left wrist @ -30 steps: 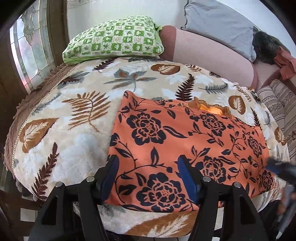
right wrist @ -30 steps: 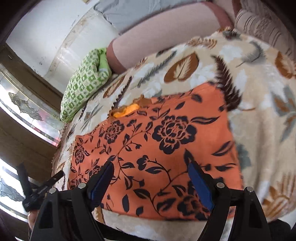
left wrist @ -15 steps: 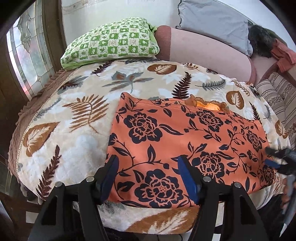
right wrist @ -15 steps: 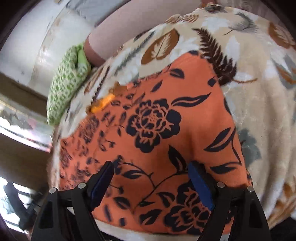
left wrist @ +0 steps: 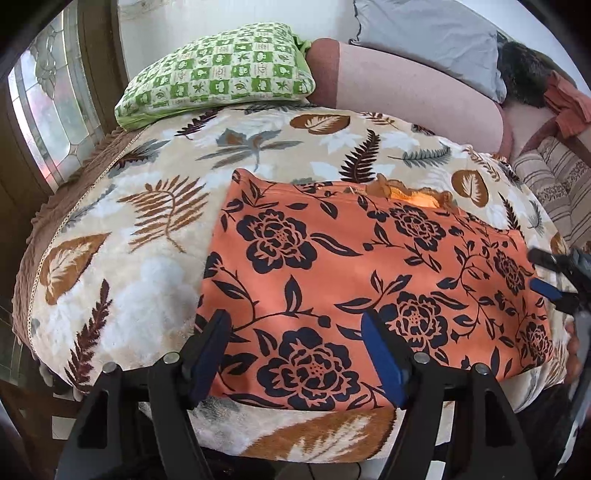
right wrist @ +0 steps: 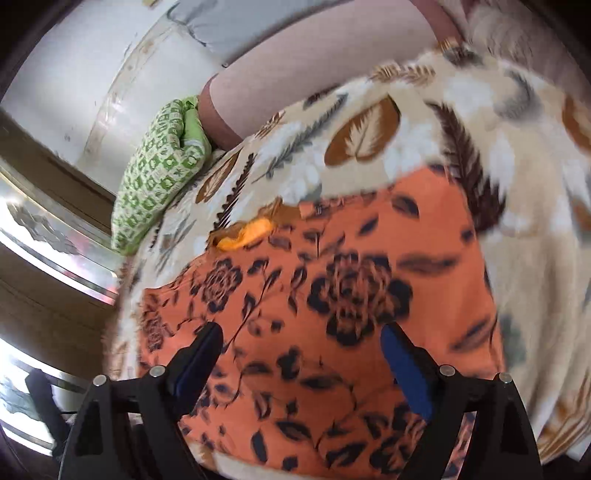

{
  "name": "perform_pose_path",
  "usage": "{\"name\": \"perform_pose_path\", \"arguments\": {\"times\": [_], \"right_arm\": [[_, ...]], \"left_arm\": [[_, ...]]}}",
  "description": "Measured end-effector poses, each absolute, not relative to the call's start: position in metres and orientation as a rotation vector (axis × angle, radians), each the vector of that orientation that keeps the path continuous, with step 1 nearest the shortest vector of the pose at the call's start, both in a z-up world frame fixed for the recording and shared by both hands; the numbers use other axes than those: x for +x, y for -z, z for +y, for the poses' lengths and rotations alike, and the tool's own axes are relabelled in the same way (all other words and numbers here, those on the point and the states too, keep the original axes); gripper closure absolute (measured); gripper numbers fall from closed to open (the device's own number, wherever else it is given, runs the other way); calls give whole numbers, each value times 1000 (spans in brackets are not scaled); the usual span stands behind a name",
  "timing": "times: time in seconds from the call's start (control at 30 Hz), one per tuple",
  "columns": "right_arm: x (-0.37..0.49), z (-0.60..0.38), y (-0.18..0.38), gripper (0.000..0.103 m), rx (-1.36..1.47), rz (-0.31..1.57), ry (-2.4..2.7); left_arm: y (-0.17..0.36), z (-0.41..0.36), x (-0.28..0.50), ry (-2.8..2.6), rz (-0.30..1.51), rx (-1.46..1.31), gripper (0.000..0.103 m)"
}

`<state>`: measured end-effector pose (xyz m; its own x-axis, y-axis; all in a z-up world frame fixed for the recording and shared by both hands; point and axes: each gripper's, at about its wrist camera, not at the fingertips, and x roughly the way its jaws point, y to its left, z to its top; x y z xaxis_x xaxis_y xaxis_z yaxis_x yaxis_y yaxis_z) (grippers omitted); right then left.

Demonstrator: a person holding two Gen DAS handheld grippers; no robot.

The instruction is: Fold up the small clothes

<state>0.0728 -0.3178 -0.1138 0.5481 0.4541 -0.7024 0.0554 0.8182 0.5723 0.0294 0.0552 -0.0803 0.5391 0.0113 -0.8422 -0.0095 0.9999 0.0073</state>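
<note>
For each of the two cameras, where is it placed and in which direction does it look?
Left wrist: sits on the left gripper, over the near-left edge of the orange floral garment, facing the green pillow; right gripper shows at the right.
Right wrist: sits on the right gripper, over the garment's near-right part, tilted, blurred.
Both share garment, pillow, leaf-print blanket.

A leaf-patterned blanket (left wrist: 147, 206) covers the bed, with a green checked pillow (left wrist: 221, 74), a pink bolster (left wrist: 413, 88) and a grey pillow (left wrist: 424, 33) behind.

Right gripper (right wrist: 301, 363) swung — view blurred; garment (right wrist: 332, 314) unmoved.
</note>
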Motion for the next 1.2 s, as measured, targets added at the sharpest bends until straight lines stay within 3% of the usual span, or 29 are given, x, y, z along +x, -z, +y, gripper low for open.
{"name": "perform_pose_path", "arguments": {"times": [0.1, 0.2, 0.33, 0.57, 0.93, 1.0, 1.07, 1.2], "right_arm": [[95, -340, 150, 13, 690, 1051, -207], [76, -348, 134, 14, 739, 1000, -226], [19, -359, 120, 14, 773, 941, -244], [-77, -376, 159, 13, 996, 1002, -176], [-40, -397, 188, 14, 1199, 937, -98], [-38, -396, 181, 27, 1165, 905, -94], [-35, -397, 180, 58, 1136, 911, -78], [-33, -397, 181, 58, 1107, 948, -68]], "left_arm": [[82, 51, 30, -1, 1008, 26, 30], [81, 52, 31, 5, 1006, 31, 29], [92, 51, 38, 6, 1034, -10, 29], [113, 20, 43, 61, 1069, 32, 29], [132, -2, 57, 72, 1078, 93, 29], [146, -6, 61, 58, 1104, 145, 24], [147, -9, 60, 47, 1099, 169, 24], [122, -12, 56, 65, 1045, 149, 24]]}}
